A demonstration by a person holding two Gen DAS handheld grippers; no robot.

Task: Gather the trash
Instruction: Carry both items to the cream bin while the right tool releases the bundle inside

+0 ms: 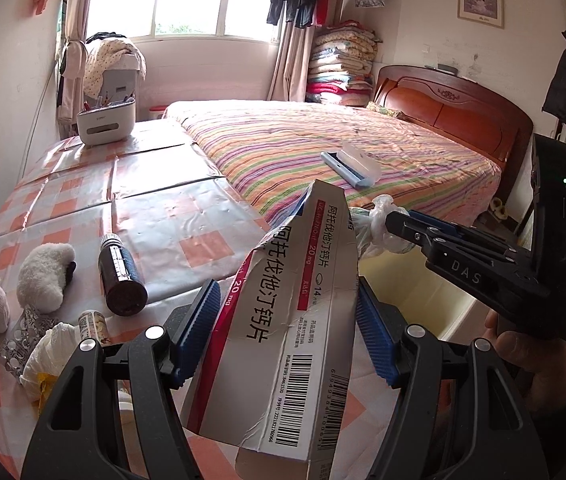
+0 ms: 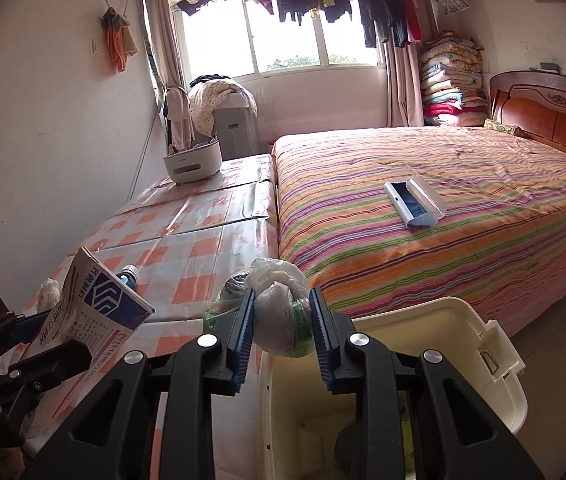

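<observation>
A crumpled white medicine box [image 1: 283,344] with a red stripe and a barcode stands between the blue pads of my left gripper [image 1: 287,332], which is shut on it. To its right, my right gripper [image 1: 395,222] pinches a crumpled clear plastic bag [image 1: 377,220]. In the right wrist view the bag [image 2: 279,312] bulges between the pads of the right gripper [image 2: 283,334], above the near left rim of a cream bin [image 2: 499,360]. The left gripper [image 2: 49,340] shows at the left edge with the box [image 2: 95,312]. In the left wrist view the bin [image 1: 467,312] lies below the right gripper.
On the checked tablecloth [image 1: 163,208] lie a brown bottle [image 1: 123,276], white fluffy lumps [image 1: 43,276], blister packs [image 1: 23,336], a small jar [image 1: 93,324] and crumpled tissue [image 1: 47,356]. A white container [image 1: 105,120] stands at the back. A lint brush [image 2: 415,200] rests on the striped bed [image 2: 443,240].
</observation>
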